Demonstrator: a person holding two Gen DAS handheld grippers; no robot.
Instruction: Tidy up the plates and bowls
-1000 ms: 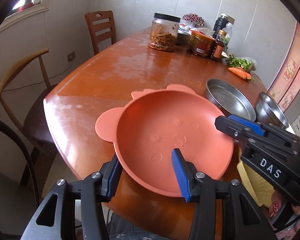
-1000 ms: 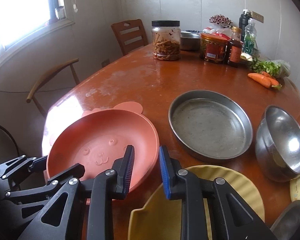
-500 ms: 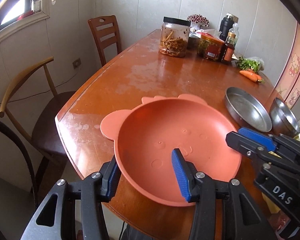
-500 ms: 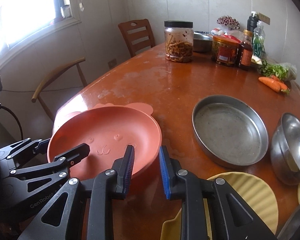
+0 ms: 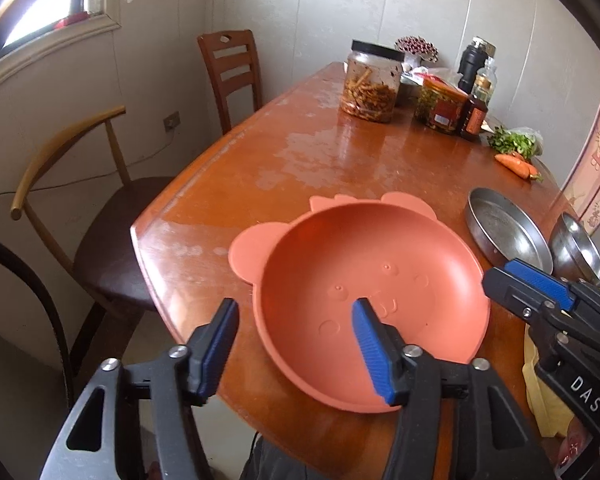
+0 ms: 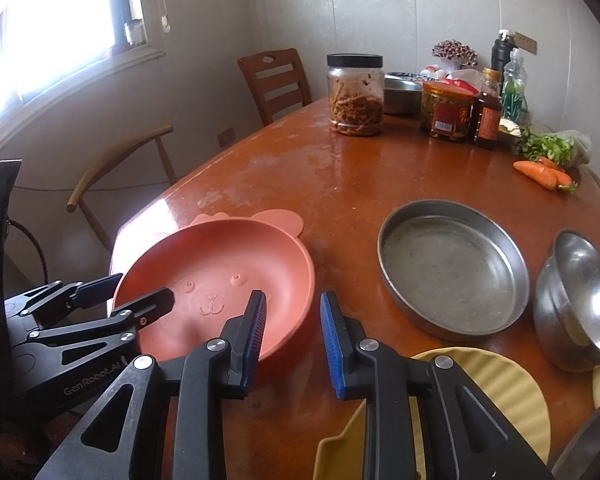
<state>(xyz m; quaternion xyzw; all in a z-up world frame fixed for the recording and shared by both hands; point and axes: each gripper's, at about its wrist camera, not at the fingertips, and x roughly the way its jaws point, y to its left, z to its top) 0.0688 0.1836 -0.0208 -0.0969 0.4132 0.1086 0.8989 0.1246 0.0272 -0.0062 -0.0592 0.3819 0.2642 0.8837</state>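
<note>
Left tool (image 5: 296, 344), jaws just opened and straddling the near rim of the salmon-pink bear-eared silicone bowl (image 5: 374, 296) lower centre on the wooden surface (image 5: 300, 152), gripping nothing; right tool (image 6: 292, 344) narrowly open, empty; withdraw left tool straight back, avoiding rim.

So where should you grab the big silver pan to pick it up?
Grab the silver pan by its near rim, coming from above with one finger inside and one outside. Its wall stands upright and thin, and that side is clear of the steel bowl beside it.
</note>
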